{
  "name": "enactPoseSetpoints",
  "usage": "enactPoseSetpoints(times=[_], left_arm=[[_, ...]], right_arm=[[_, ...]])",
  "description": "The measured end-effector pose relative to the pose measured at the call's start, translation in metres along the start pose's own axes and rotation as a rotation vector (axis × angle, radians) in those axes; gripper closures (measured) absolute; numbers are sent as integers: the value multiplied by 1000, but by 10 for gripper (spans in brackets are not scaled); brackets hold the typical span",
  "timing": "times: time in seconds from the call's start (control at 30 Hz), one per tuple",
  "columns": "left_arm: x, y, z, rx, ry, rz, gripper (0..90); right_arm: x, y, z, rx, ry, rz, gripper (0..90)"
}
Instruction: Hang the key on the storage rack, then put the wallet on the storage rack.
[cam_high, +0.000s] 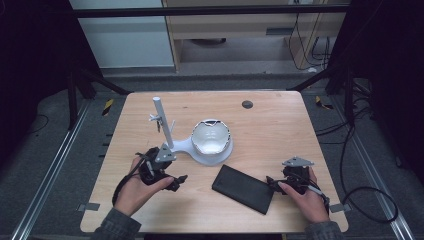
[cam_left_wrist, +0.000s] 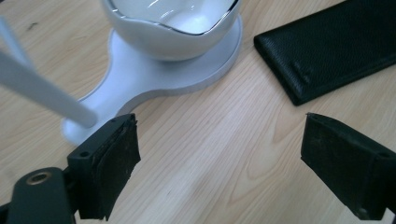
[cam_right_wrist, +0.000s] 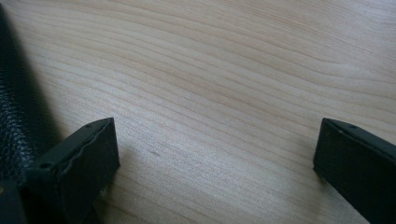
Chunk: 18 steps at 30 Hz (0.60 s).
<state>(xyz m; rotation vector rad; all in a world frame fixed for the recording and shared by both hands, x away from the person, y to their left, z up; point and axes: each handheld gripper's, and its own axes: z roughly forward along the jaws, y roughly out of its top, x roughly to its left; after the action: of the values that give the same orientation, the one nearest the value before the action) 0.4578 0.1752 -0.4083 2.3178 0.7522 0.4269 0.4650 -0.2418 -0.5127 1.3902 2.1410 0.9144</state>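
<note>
One flat black case (pebbled, leather-like surface) lies on table.

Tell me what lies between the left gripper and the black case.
Bare wood: in the left gripper view, only table runs from the left gripper, jaws open and empty, to the black case.

On my table the stand sits near centre, a bowl on its base, its post at the left. The case lies before the stand, to its right.
</note>
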Motion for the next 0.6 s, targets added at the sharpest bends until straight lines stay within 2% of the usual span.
enactPoseSetpoints(times=[0.13,0.17,0.2,0.27,0.3,0.33,0.4,0.43,0.47,0.5,0.53,0.57,0.6], left_arm=[[-18,1,27,-20,-30,37,133],[-24,1,40,-37,-51,49,134],[-24,1,40,-37,-51,49,139],[-31,3,55,-66,-73,37,145],[-35,4,63,-49,-73,49,150],[-40,5,67,-14,-90,88,154],[-42,5,67,-20,-86,83,160],[-43,3,64,-23,-93,82,242],[-43,2,62,-26,-89,83,264],[-44,1,59,-31,-89,85,325],[-44,1,59,-31,-89,85,403],[-45,0,57,-32,-90,93,403],[-46,-1,56,-35,-86,92,453]], right_arm=[[-1,1,-2,4,7,-14,60],[-1,2,-5,-2,12,-9,62],[-1,2,-5,-2,12,-9,62],[-1,2,-9,-30,14,-15,74],[-1,2,-11,-42,11,-20,82],[0,3,-15,-63,6,-30,112],[2,4,-18,-75,1,-36,135],[4,6,-22,-96,-11,-54,190],[5,6,-23,-103,-9,-62,220],[6,7,-24,-103,-10,-62,249],[6,7,-24,-103,-10,-62,249],[7,7,-26,-100,-13,-66,272],[7,6,-27,-104,-16,-76,299]])
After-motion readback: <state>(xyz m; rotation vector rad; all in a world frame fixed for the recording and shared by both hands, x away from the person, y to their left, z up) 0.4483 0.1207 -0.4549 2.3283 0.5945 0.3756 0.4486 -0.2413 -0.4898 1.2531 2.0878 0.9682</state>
